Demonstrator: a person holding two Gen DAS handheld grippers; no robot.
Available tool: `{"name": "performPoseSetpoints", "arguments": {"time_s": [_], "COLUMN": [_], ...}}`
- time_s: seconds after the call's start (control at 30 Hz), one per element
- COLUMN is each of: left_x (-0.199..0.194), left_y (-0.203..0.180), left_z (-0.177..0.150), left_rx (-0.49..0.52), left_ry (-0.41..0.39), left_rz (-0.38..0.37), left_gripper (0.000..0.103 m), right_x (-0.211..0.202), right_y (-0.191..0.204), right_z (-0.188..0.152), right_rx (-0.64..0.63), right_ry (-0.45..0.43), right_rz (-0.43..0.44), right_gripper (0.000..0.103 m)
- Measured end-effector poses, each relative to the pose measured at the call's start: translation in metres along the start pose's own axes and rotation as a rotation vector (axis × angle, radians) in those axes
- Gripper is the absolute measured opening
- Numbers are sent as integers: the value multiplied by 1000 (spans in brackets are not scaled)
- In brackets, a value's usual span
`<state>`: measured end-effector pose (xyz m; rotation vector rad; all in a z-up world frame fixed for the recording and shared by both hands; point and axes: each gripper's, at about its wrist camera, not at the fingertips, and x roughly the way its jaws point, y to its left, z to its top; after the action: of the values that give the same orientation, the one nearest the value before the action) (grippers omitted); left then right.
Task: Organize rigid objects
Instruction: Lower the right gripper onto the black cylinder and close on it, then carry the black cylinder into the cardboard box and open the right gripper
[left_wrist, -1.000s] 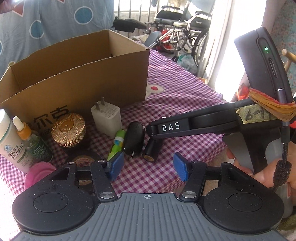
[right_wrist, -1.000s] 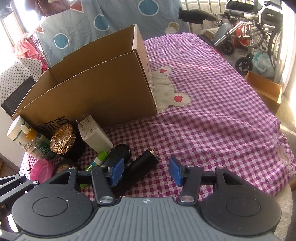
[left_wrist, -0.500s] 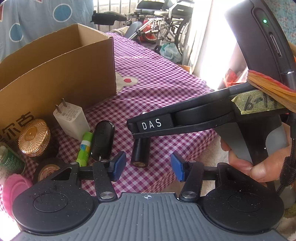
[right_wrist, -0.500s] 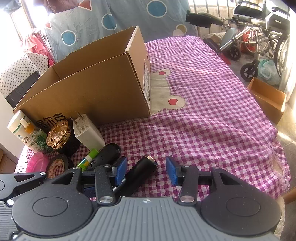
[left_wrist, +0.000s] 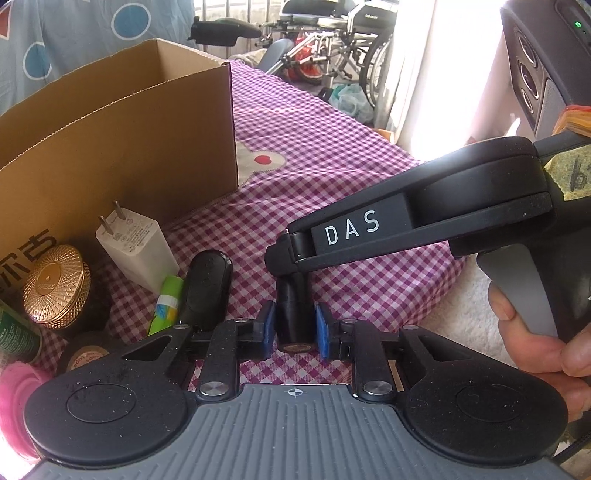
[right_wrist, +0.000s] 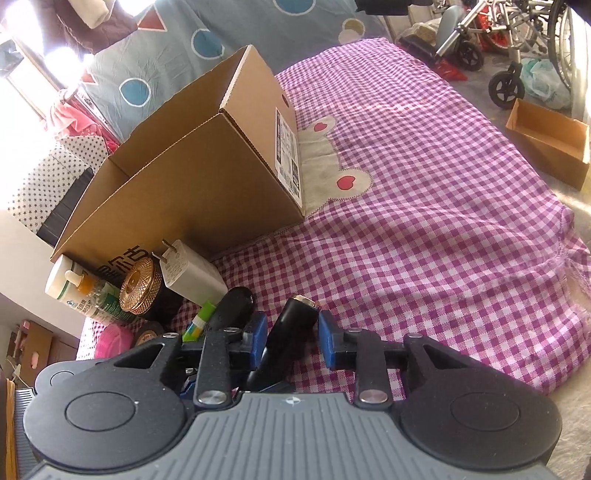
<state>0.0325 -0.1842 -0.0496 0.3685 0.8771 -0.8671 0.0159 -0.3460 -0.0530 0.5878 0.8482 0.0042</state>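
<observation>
Left claw (left_wrist: 294, 328) around black cylinder (left_wrist: 293, 314)

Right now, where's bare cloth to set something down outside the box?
Bare purple checked tablecloth runs right of the brown cardboard box, out to the cloth's edge. Crowded: in front of the box sit the white plug charger, gold-lidded jar, black key fob and black cylinder.

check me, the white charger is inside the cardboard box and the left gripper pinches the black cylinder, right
No: the white charger sits outside the cardboard box, just in front of it, per the left wrist view. The left gripper does pinch the black cylinder.
</observation>
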Motion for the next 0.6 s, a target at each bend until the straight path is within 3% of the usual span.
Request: {"name": "performPoseSetpoints", "arguments": {"time_s": [0.13,0.3,0.4,0.6], "left_x": [4,7,6,-30], "left_y": [-2,0,-1,-5], "left_z": [2,4,4,4], "left_rx": [41,24,19,5], "left_ry": [-12,-29,-40,-125], "left_rz": [6,10,25,29], "left_gripper": [27,25,25,25], "right_x": [3,7,7,-24], "right_y": [3,12,8,22], "right_z": [2,2,3,2], "right_rx": [-18,-77,-56,-66], "right_ry": [16,3,3,-64], "right_rz": [-18,-46,-19,-6], "right_gripper": [32,32,31,30]}}
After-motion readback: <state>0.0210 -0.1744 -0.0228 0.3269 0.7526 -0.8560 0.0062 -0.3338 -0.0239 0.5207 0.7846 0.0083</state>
